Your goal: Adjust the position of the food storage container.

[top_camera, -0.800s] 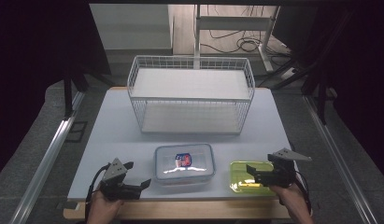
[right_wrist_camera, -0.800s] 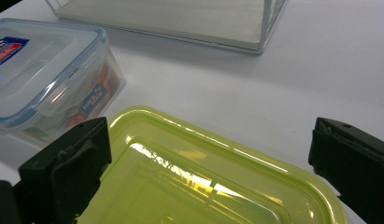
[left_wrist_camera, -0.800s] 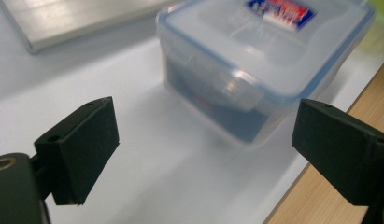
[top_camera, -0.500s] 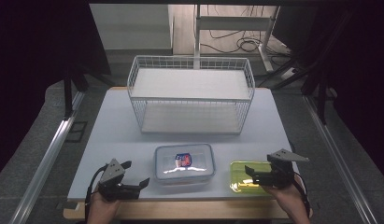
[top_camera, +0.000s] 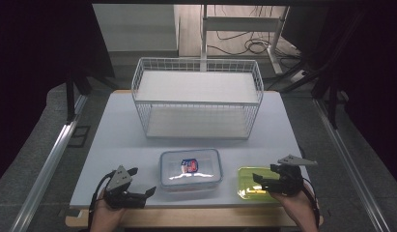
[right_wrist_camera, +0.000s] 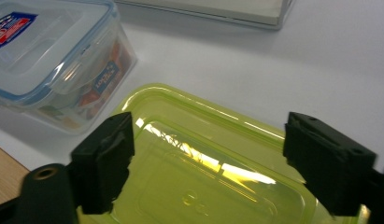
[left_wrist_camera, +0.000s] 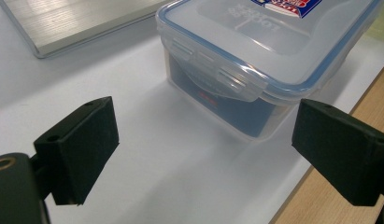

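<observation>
- Between your left gripper (top_camera: 138, 186) and the clear lidded box (top_camera: 190, 169) lay a bare strip of white table (top_camera: 114, 140), free to cross.
- The yellow-green lid (top_camera: 254, 182) sat flat just under your right gripper (top_camera: 260, 180) (jaws apart above it).
- The wire basket (top_camera: 197, 99) walled off the far half; bare table flanked it on both sides.
</observation>
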